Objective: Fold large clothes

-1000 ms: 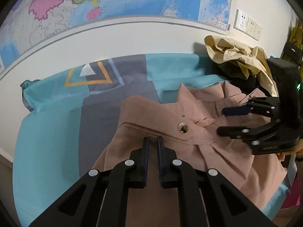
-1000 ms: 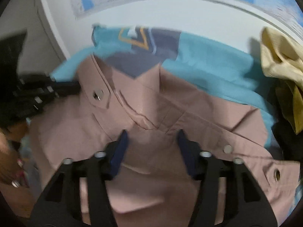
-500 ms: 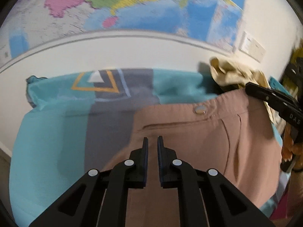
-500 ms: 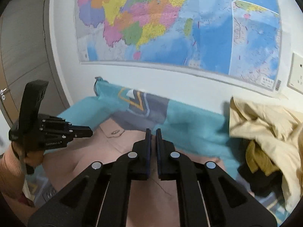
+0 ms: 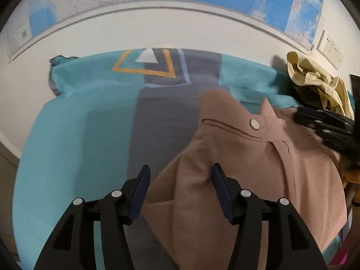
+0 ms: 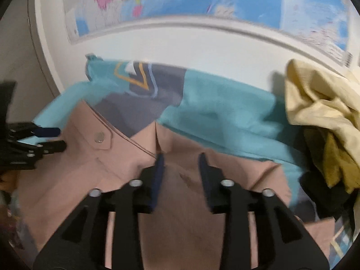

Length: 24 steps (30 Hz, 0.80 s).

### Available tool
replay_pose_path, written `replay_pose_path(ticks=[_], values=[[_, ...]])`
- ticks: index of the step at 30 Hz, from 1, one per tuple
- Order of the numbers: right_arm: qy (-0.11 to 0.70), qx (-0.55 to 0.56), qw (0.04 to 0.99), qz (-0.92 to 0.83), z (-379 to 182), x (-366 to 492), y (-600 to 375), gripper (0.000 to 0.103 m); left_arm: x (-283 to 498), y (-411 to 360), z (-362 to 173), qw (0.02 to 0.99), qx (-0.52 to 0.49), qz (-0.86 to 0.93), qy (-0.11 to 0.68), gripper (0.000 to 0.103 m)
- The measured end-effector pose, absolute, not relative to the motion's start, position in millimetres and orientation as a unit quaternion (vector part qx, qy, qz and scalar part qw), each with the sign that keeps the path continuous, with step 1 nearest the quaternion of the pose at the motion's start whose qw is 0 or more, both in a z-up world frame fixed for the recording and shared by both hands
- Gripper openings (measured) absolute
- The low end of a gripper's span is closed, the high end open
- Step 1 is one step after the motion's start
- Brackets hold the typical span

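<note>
The left gripper [image 5: 180,191] stands with its jaws wide, having just been opening, and a raised fold of the pink garment [image 5: 258,180] lies between the pads without either pad pressing on it, so I judge the cloth has been let go and laid down on the bed. The garment spreads ahead of and to the right of that claw, its snap button [image 5: 254,124] just beyond the fingertips, on the teal and grey bedcover [image 5: 90,135]. To do this step well, I would let the fold settle flat before lifting away, and pull the claw straight back so a pad does not drag the ridge of fabric along with it. To the left of the left claw the bedcover is bare right out to its edge, good room for the next fold. The right gripper [image 6: 180,168] is partly parted, its jaws also just opening, with pink cloth below and between them but no pinch I can see; the waistband notch sits just ahead of its tips. Right of that claw the room runs out: a heap of yellow clothes [image 6: 321,112] crowds the bed against the wall [image 6: 180,40].
</note>
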State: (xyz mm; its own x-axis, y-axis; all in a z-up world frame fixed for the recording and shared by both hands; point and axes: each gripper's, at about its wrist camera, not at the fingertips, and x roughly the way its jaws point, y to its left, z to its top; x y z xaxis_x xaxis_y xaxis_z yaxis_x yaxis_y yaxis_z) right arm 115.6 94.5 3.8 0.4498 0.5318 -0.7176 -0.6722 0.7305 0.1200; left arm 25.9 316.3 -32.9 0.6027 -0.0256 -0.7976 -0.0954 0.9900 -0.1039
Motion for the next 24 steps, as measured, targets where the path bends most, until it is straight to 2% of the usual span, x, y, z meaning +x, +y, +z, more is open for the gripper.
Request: replay_pose_path(ticks=[3, 5, 6, 10, 13, 16, 19, 20, 21, 22, 23, 24], values=[[0.368, -0.063, 0.852, 0.367, 28.4, 90.0, 45.8, 0.055, 4.6, 319.5, -21.2, 0.903, -0.064, 0.005, 0.424, 0.065], [0.362, -0.037, 0.858, 0.362, 39.1, 70.3, -0.9, 0.063, -11.2, 318.3, -15.5, 0.911, -0.052, -0.008, 0.410, 0.075], [0.363, -0.026, 0.862, 0.354, 40.5, 63.3, -23.2, 0.070, -20.7, 318.3, -13.9, 0.913, -0.052, -0.020, 0.405, 0.076], [0.390, 0.033, 0.869, 0.303, 26.1, 37.4, -110.7, 0.077, -45.9, 315.2, -20.2, 0.911, -0.053, -0.059, 0.405, 0.084], [0.420, 0.076, 0.864, 0.267, 0.3, 15.6, -164.2, 0.084, -59.8, 311.2, -35.3, 0.905, -0.052, -0.073, 0.417, 0.084], [0.449, 0.123, 0.845, 0.262, -24.9, -7.4, -194.2, 0.088, -63.7, 310.1, -54.9, 0.895, -0.059, -0.076, 0.437, 0.086], [0.464, 0.124, 0.837, 0.261, -43.7, -22.7, -198.6, 0.090, -61.5, 307.6, -67.7, 0.895, -0.048, -0.070, 0.439, 0.090], [0.461, 0.121, 0.838, 0.266, -46.4, -25.0, -195.8, 0.091, -60.2, 306.4, -68.0, 0.893, -0.047, -0.068, 0.442, 0.088], [0.447, 0.111, 0.846, 0.269, -46.1, -28.4, -191.1, 0.088, -59.0, 305.2, -67.3, 0.893, -0.047, -0.067, 0.443, 0.082], [0.447, 0.112, 0.844, 0.274, -46.3, -28.4, -188.8, 0.072, -59.2, 305.0, -66.5, 0.892, -0.054, -0.073, 0.442, 0.061], [0.447, 0.116, 0.840, 0.284, -46.7, -27.0, -185.4, 0.058, -57.7, 305.7, -65.1, 0.888, -0.080, -0.086, 0.444, 0.034], [0.452, 0.125, 0.832, 0.297, -47.9, -24.3, -182.0, 0.035, -55.4, 306.3, -65.1, 0.880, -0.103, -0.098, 0.453, 0.022]])
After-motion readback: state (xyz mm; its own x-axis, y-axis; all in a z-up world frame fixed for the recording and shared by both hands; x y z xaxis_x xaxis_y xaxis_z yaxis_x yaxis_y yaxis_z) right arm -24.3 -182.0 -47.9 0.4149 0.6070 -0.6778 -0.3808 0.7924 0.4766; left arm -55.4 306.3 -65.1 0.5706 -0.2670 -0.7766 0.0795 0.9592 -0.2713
